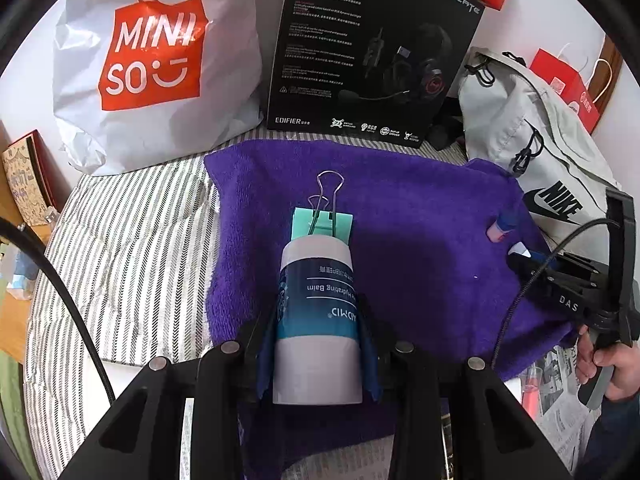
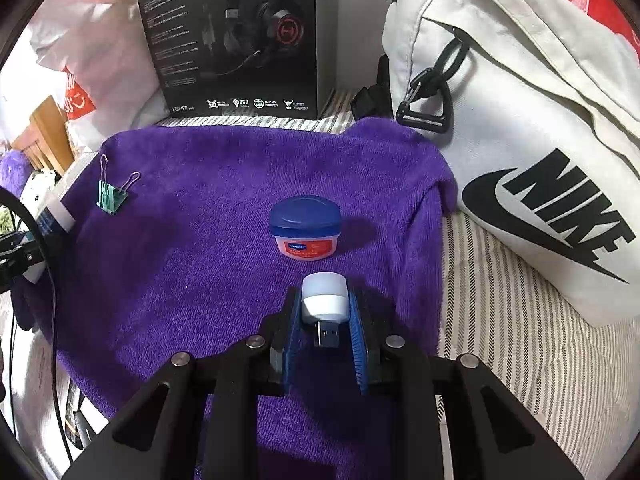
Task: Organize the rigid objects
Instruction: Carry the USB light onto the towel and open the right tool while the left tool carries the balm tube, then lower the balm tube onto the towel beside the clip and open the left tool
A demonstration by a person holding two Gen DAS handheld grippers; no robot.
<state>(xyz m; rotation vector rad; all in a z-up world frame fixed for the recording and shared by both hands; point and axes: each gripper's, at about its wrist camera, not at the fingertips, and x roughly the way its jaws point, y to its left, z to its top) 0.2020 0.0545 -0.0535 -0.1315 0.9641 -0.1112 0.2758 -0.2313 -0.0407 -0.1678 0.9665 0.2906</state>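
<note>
Gripping both loads over the purple fleece towel [image 2: 224,208]: left gripper [image 1: 318,344] clamped on white-and-blue cylindrical balm tube [image 1: 318,312], just short of green binder clip [image 1: 322,222]; right gripper [image 2: 325,320] pinched on small white USB lamp [image 2: 322,298], near blue-lidded jar [image 2: 305,228]. Risked, possibly, nudging either on set-down.

A white Miniso bag [image 1: 156,68] and a black Edifier headset box [image 1: 372,52] are standing behind the purple towel [image 2: 224,184], with a Nike bag [image 2: 516,128] lying alongside.
</note>
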